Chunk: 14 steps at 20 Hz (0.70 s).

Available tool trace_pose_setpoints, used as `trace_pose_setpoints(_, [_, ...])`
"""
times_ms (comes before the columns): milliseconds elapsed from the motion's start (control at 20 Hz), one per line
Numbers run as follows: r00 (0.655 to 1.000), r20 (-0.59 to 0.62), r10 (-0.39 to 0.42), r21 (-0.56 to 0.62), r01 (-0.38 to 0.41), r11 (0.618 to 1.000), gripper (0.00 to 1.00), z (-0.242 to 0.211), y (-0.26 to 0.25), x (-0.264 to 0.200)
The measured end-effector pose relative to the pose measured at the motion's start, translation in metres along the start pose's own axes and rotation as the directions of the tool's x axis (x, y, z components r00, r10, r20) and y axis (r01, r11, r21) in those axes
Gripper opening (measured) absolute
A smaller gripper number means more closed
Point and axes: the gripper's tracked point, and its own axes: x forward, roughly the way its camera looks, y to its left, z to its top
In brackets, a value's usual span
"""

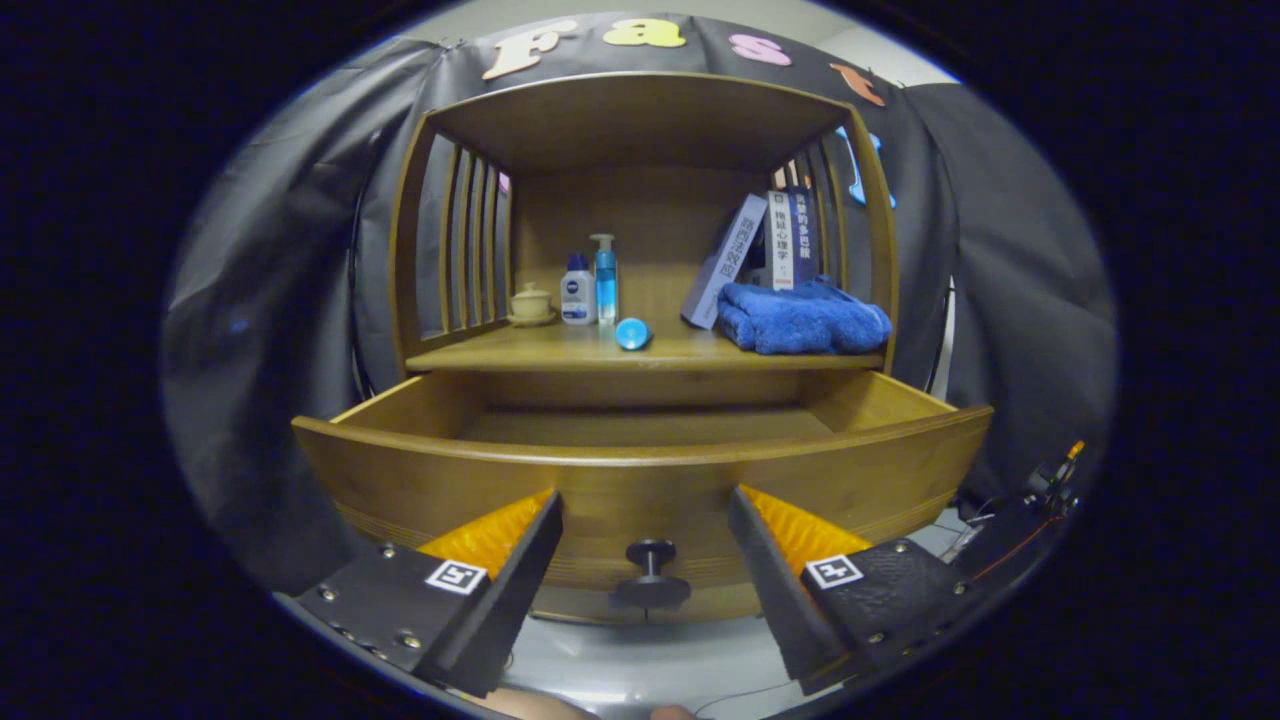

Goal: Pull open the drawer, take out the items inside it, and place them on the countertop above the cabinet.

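Nearest the lens, the hand-held gripper (645, 545) stands with its two fingers spread wide, clasping nothing, and the dark round drawer knob (651, 575) sits in the gap between them without touching either finger. That knob belongs to the curved-front wooden drawer (640, 480), which is pulled out toward the fingers; what shows of its floor is bare wood, though the front wall hides the nearest part. Above and beyond the drawer runs the wooden countertop (560, 352) of the cabinet, set inside a slatted wooden hutch. On it, from the left, stand a small tan lidded cup (531, 303), a white lotion bottle with a blue cap (577, 290) and a clear blue pump bottle (605, 278), with a small blue round object (632, 333) lying just in front. To the right, a folded blue towel (803, 317) rests before several leaning books (765, 250).
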Motion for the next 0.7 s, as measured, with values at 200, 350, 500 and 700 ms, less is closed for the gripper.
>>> trace_pose_setpoints(200, [1.0,0.003,-0.016,0.001,0.016,1.0,1.0,0.005,0.003,0.025])
trace_pose_setpoints(350, [1.0,0.008,-0.014,-0.001,0.014,1.0,1.0,0.008,0.004,0.04])
trace_pose_setpoints(500, [1.0,0.008,-0.006,0.003,0.006,1.0,1.0,0.01,0.004,0.054])
trace_pose_setpoints(700, [1.0,0.004,-0.02,0.004,0.02,1.0,1.0,0.014,0.006,0.071])
